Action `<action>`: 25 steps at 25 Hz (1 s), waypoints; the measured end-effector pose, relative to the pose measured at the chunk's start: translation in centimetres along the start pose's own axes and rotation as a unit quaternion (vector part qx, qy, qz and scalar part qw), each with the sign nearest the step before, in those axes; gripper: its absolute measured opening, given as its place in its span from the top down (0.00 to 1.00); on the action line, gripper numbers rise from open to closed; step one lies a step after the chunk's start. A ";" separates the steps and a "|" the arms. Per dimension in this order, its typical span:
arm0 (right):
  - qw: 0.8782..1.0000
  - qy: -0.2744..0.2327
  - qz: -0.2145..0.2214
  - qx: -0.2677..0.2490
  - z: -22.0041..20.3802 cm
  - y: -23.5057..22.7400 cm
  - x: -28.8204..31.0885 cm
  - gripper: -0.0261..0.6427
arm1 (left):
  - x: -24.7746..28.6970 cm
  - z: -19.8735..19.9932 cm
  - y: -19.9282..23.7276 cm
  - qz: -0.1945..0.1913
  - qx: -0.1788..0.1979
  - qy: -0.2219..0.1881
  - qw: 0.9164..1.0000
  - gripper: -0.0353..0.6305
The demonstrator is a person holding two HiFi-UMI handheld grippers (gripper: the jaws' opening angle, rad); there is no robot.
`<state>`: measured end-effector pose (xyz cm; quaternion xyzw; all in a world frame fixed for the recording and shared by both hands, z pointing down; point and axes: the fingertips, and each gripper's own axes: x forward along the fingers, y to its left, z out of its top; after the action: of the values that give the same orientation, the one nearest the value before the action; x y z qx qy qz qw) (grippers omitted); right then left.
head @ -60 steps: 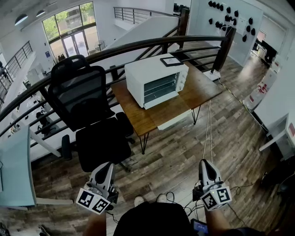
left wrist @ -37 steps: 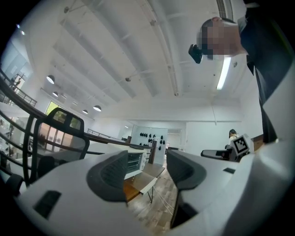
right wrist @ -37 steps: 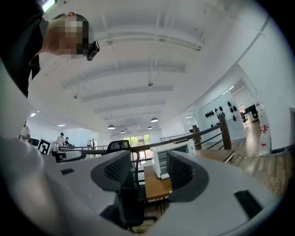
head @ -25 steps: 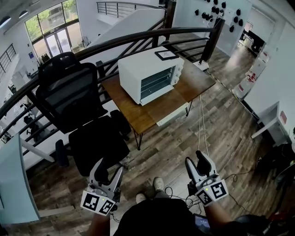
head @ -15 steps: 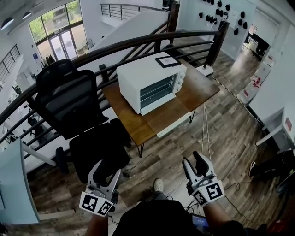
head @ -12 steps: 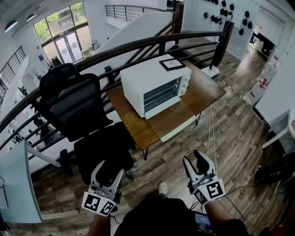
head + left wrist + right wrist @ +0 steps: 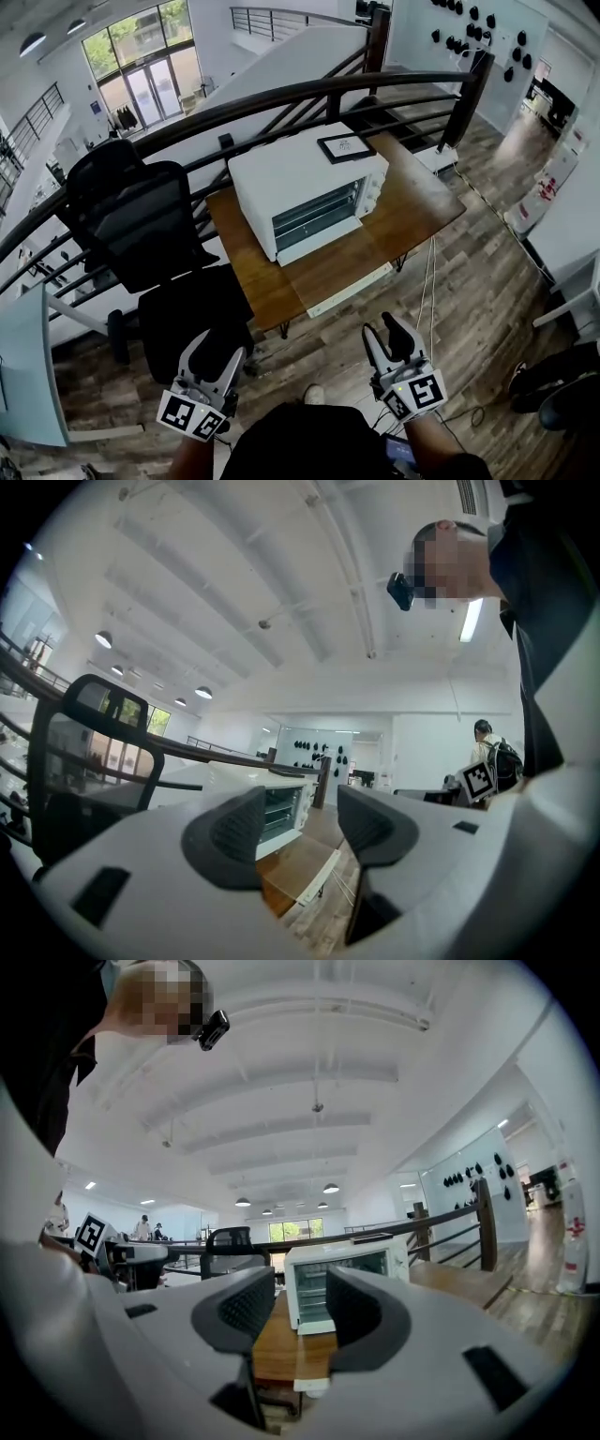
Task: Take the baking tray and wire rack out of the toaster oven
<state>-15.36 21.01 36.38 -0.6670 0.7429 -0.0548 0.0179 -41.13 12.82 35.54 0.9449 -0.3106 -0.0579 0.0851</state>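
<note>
Nearest, the left claw and the right claw are held low in front of the person, both pointed level. Each has its jaws apart with nothing between them, and both pairs have just been closing a little. Ahead lies bare wood-plank floor, with a black mesh-backed office chair standing left of the path. Further on, a brown wooden counter carries the white box-shaped toaster oven, well apart from both claws.

Its glass door is shut, so the baking tray and wire rack are judged to be inside. Only faint horizontal bars are made out through the glass in the right gripper view, and tray and rack cannot be told apart.

The step in hand is judged to be the approach. The chair is best passed on its right and the counter's front edge faced squarely. The jaws should be spread wide before the door's upper edge is taken by one claw, the other being kept free to steady the oven. The door should be lowered fully before anything is drawn out.
</note>
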 end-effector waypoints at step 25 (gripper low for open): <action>0.996 0.023 -0.064 0.055 -0.5 -10.9 4.8 0.74 | 13.8 -1.6 1.8 -0.027 -0.009 0.018 0.999 0.58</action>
<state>-5.14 15.15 38.27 -0.7098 0.6946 -0.1124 0.0341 -30.91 3.35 36.68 0.9532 -0.2825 -0.0461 0.0970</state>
